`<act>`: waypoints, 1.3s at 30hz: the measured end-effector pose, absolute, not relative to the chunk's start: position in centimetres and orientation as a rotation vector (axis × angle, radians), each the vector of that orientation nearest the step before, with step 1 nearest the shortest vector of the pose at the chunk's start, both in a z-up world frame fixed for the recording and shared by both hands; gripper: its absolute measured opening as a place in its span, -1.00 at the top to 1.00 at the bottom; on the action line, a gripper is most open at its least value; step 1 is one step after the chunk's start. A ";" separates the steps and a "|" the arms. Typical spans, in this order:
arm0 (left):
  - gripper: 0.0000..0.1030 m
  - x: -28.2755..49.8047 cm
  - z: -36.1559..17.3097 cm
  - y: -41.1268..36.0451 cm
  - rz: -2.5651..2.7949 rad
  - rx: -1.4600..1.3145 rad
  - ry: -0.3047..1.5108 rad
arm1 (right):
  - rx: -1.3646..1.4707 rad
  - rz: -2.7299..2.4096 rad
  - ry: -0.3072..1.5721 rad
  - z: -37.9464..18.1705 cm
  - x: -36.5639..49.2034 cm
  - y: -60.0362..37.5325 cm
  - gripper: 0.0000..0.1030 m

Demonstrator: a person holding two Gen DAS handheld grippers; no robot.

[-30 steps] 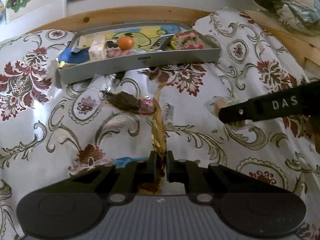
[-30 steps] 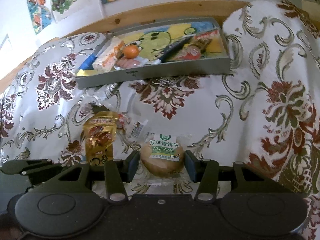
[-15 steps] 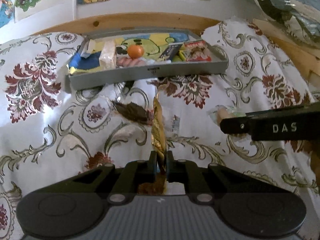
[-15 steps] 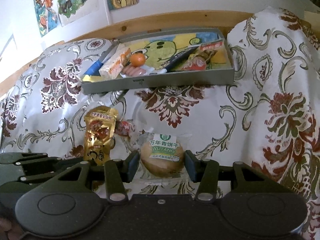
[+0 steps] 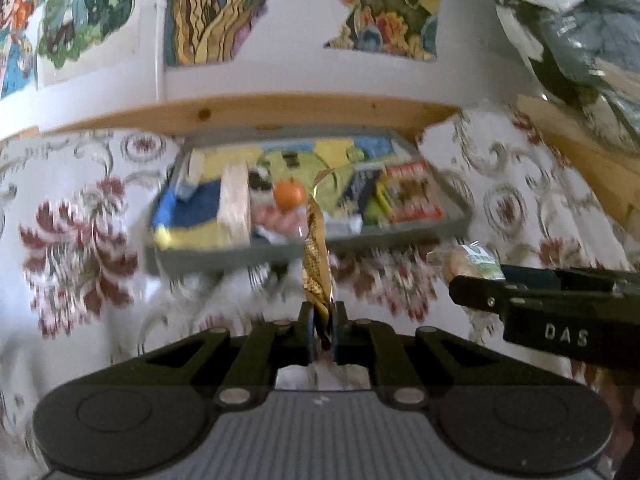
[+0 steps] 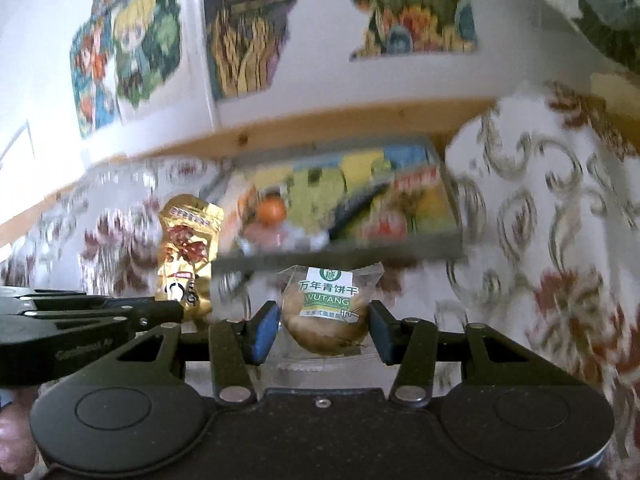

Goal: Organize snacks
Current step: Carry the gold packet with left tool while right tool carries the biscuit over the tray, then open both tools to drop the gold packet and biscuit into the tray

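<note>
My left gripper (image 5: 323, 312) is shut on the lower end of a gold snack packet (image 5: 317, 264), which stands edge-on and lifted in front of the grey tray (image 5: 240, 258). In the right wrist view the same gold packet (image 6: 188, 248) shows its face at the left, held by the left gripper (image 6: 100, 320). My right gripper (image 6: 324, 332) is shut on a round biscuit in a clear wrapper (image 6: 326, 312) with a green WUTANG label, lifted off the cloth. The grey tray (image 6: 340, 256) lies just beyond it, holding several snacks and an orange ball (image 6: 272, 210).
A floral cloth (image 5: 80, 240) covers the surface. A wooden rail (image 5: 280, 110) runs behind the tray, under a wall with cartoon posters (image 5: 224, 8). A bulky plastic bag (image 5: 580, 40) hangs at the upper right. The right gripper (image 5: 560, 312) reaches in from the right.
Both grippers have lifted their snacks off the cloth and tipped upward toward the tray. The wall posters now fill the upper view, and the background is motion-blurred.
</note>
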State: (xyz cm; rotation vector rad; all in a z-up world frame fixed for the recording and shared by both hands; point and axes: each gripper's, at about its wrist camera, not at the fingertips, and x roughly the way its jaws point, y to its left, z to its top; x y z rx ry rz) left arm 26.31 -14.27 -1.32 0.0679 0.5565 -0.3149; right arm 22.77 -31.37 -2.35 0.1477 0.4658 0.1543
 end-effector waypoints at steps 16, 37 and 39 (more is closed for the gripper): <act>0.84 37.9 2.2 -18.2 -0.381 0.087 0.502 | 0.045 0.008 0.297 -1.3 33.0 -32.8 0.02; 0.82 43.8 -0.3 -20.2 -0.385 0.049 0.659 | -0.168 0.069 0.383 -4.7 36.3 -28.6 -0.04; 0.80 43.9 -0.4 -20.2 -0.377 0.050 0.671 | -0.170 0.063 0.381 -4.7 36.2 -28.6 -0.13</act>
